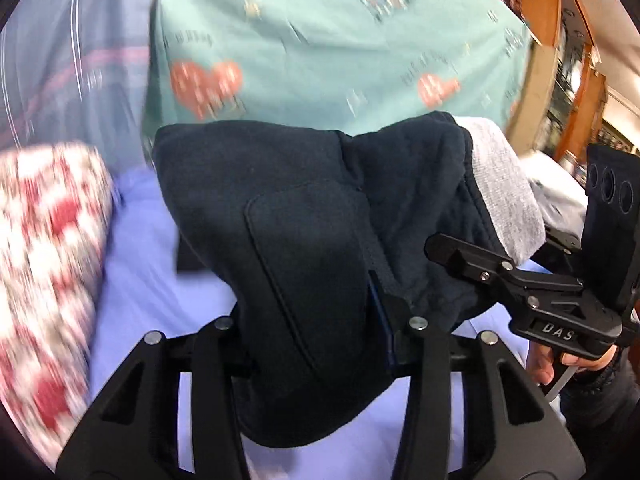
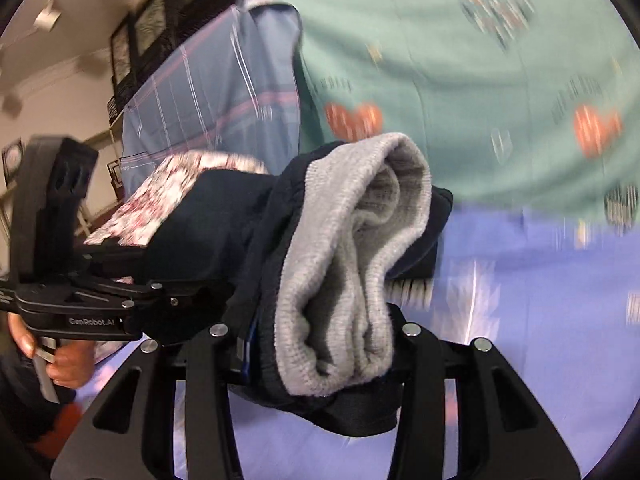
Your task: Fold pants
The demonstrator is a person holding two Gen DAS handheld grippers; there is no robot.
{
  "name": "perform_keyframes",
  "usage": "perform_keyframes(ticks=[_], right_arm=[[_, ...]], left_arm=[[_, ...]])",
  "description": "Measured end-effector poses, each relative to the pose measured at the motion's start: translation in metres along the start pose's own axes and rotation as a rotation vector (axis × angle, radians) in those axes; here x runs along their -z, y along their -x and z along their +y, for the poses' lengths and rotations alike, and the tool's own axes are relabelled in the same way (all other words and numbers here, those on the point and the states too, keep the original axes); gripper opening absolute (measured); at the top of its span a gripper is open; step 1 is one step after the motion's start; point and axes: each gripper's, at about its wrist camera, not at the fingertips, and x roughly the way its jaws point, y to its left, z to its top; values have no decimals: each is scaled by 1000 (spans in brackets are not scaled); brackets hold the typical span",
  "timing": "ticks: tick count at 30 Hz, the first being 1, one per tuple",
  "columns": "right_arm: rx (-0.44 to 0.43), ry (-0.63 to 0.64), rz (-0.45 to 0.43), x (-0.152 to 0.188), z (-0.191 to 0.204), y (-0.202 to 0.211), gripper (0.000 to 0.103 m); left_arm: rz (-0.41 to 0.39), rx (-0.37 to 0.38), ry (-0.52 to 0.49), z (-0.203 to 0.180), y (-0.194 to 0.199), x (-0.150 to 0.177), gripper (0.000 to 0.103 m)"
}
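Folded dark navy pants (image 1: 312, 220) with a grey knit lining hang in the air above a lavender sheet (image 1: 152, 280), held at both ends. My left gripper (image 1: 316, 344) is shut on the dark pocket end, and the cloth covers its fingertips. At the right of the left wrist view, my right gripper (image 1: 452, 248) bites the end with the grey lining. In the right wrist view the grey lining (image 2: 352, 260) bulges out between the jaws of my right gripper (image 2: 320, 344), which is shut on the pants (image 2: 208, 232). My left gripper (image 2: 168, 292) grips them from the left.
A teal blanket with hearts (image 1: 320, 40) lies behind, a blue plaid cloth (image 1: 72, 60) is at its left, and a red-and-white patterned cloth (image 1: 44, 260) lies nearer. Wooden furniture (image 1: 540, 12) stands at the far right. A person's hands (image 2: 68, 364) hold the gripper handles.
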Motion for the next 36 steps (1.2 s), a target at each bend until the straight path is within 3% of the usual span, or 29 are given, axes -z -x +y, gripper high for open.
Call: perform_keyframes(ticks=[5,8,12,14,15,16,17,19,25,27,30,36], right_arm=[[0,-55,23,-43,-44,-96,44],[21,-71,64,-43,-69,-159,44],[59,-113,166,-14,-103,-235,46],[106,-131,210,1,-117,-259,55],[166,-153,219,13,-130,-269,65],[173,-173,210,20,-139,-274,73],[159,-192,189,26,-145,-274,82],[182,-162,167,33,-146,-276,84],[289,-114,168,28,-126,-265,87],[332,-66,91,17,-103,-237,87],[368,-36,48,16,-82,-197,89],[456,23,-10,45,-38,-118,98]], left_arm=[[-67,-67,43,56,-69,-59,44],[-23,-75,93,85,-127,-69,44],[57,-68,162,123,-198,-59,46],[80,-108,145,137,-230,-42,53],[104,-156,128,142,-245,-32,67],[89,-187,125,148,-255,-22,83],[56,-205,128,151,-254,-18,90],[12,-204,131,153,-253,-13,94],[36,-248,210,148,-240,-14,96],[29,-260,217,142,-226,-18,96],[-30,-255,222,124,-186,-9,98],[-133,-211,232,76,-109,26,101]])
